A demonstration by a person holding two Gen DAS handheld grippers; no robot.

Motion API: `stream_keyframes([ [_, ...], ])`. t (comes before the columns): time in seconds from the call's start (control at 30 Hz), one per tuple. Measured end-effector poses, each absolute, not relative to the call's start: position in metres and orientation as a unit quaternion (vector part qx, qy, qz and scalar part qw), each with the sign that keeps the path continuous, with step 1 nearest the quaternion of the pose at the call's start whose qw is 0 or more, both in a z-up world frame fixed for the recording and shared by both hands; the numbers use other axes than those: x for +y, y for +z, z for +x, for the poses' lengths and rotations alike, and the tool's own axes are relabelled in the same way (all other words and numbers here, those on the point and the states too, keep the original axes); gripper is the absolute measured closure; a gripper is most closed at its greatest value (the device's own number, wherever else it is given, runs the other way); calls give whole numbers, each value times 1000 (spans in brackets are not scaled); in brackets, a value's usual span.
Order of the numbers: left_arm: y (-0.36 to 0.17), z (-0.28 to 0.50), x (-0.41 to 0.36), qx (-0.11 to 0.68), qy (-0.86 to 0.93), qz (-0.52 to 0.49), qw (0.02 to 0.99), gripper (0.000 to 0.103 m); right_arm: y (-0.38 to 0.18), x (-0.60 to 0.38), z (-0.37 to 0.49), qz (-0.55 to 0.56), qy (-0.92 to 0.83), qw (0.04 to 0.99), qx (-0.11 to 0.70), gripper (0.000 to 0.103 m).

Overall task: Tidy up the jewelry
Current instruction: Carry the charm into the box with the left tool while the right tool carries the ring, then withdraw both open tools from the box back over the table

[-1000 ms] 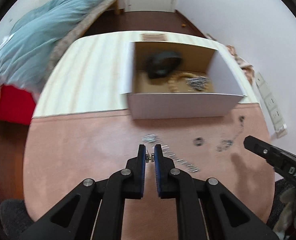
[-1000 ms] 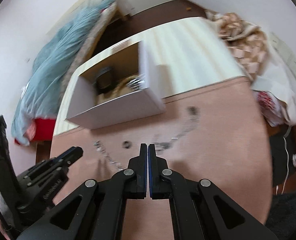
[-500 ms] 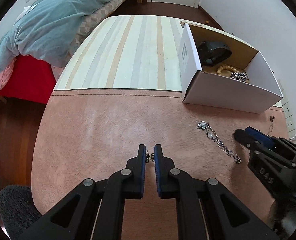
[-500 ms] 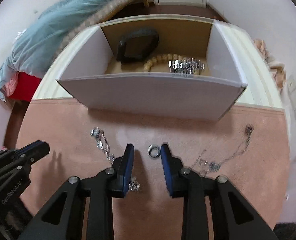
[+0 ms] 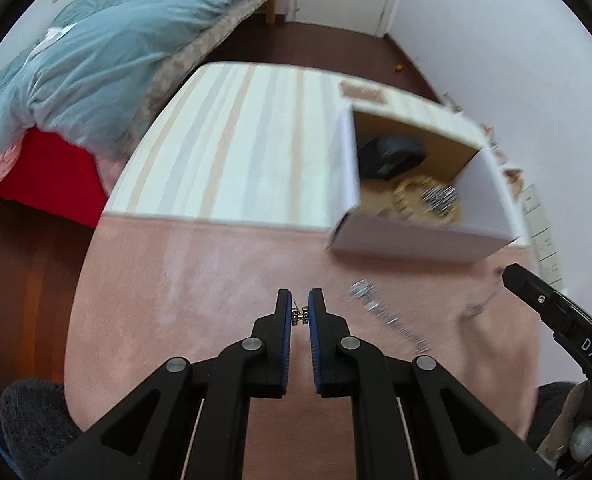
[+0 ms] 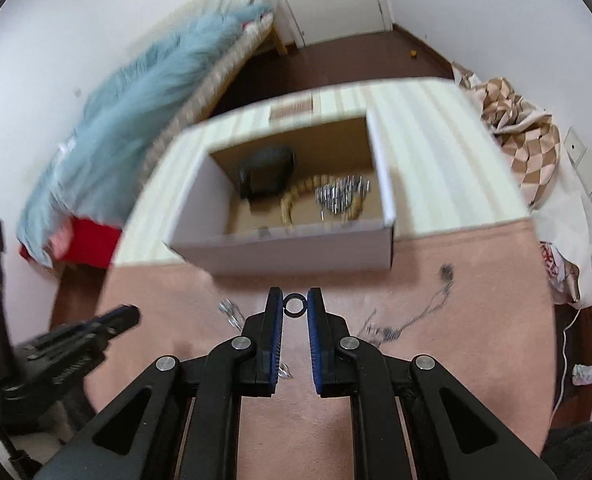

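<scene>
R gripper (image 6: 295, 305) pinches small dark ring (image 6: 295, 305) between its tips, jaws near-closed on it. Box (image 6: 296, 249) lies straight ahead of R fingers, open top up. L gripper (image 5: 300, 314) shut on tiny metal piece (image 5: 300, 315); box sits fwd-right of it, farther off.

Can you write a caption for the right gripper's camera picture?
Right gripper pinches a small ring above the pink mat, facing the open box.

One white box (image 6: 292, 250) at twelve o'clock — one ring (image 6: 295, 305) — two chains on the pink mat (image 6: 416, 380), at ten (image 6: 232, 314) and two (image 6: 412, 320).
</scene>
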State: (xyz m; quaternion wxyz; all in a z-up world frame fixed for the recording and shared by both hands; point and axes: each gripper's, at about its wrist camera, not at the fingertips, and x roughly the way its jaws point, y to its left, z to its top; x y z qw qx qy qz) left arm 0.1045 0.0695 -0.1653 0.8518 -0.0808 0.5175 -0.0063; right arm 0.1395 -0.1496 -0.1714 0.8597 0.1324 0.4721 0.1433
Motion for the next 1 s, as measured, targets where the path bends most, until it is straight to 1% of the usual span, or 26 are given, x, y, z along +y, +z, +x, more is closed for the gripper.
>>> stream_keyframes([
  [0.13, -135, 134, 52, 499, -47, -92, 860, 97, -144, -158, 167, 138, 149, 865, 459, 90],
  [0.27, -121, 179, 34, 501, -78, -84, 858, 97, -142, -158, 208, 132, 154, 855, 477, 90],
  [0.43, -132, 224, 23, 531, -82, -55, 842, 96, -162, -154, 250, 148, 165, 822, 525, 90],
  [0.53, -146, 237, 28, 558, -65, -65, 825, 94, -179, -151, 265, 163, 178, 796, 555, 89],
  [0.57, -149, 241, 31, 566, -57, -67, 820, 91, -183, -149, 271, 163, 182, 788, 566, 89],
  [0.6, -151, 242, 34, 569, -47, -65, 818, 82, -186, -149, 274, 163, 179, 785, 570, 86],
  [0.63, -152, 244, 37, 569, -37, -63, 819, 73, -187, -150, 276, 165, 174, 786, 570, 73],
  [0.67, -151, 244, 40, 566, -25, -61, 822, 45, -188, -150, 277, 171, 176, 784, 570, 66],
  [0.7, -149, 243, 44, 559, -21, -64, 826, 26, -188, -152, 277, 176, 176, 784, 569, 57],
  [0.87, -138, 236, 56, 545, -5, -68, 835, 24, -181, -159, 271, 160, 158, 800, 556, 56],
  [0.93, -135, 231, 57, 540, 5, -57, 840, 11, -175, -161, 265, 139, 145, 810, 551, 56],
  [0.97, -134, 227, 57, 536, 10, -50, 842, 3, -171, -162, 260, 121, 133, 818, 546, 56],
  [1.0, -132, 223, 57, 531, 16, -43, 846, 2, -166, -162, 254, 107, 126, 825, 540, 50],
])
